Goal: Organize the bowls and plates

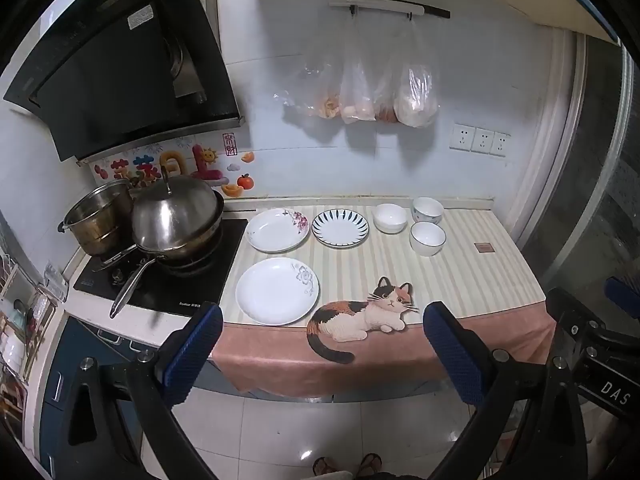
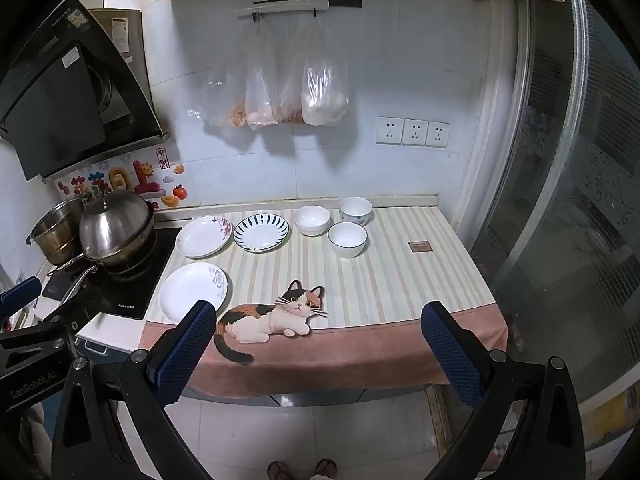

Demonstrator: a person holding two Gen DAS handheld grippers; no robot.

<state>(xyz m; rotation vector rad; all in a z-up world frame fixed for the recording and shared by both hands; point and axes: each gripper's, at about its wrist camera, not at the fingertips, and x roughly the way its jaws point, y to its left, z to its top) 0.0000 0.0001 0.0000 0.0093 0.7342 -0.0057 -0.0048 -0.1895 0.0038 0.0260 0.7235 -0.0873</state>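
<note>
Three plates and three bowls sit on the striped cloth (image 1: 460, 280), all apart, seen from my left gripper (image 1: 322, 332), which hangs wide open short of the counter edge, holding nothing. Nearest is a white plate with a grey flower (image 1: 277, 291); behind it a pink-flowered plate (image 1: 277, 230) and a blue-rayed plate (image 1: 340, 227). The bowls (image 1: 427, 238) cluster at the back right. A lidded steel wok (image 1: 176, 216) sits left on the stove.

From my right gripper (image 2: 318, 330), also spread open and empty, the grey-flower plate (image 2: 195, 290) lies just past my left finger. Bowls (image 2: 347, 239) are glossy, round, white.
</note>
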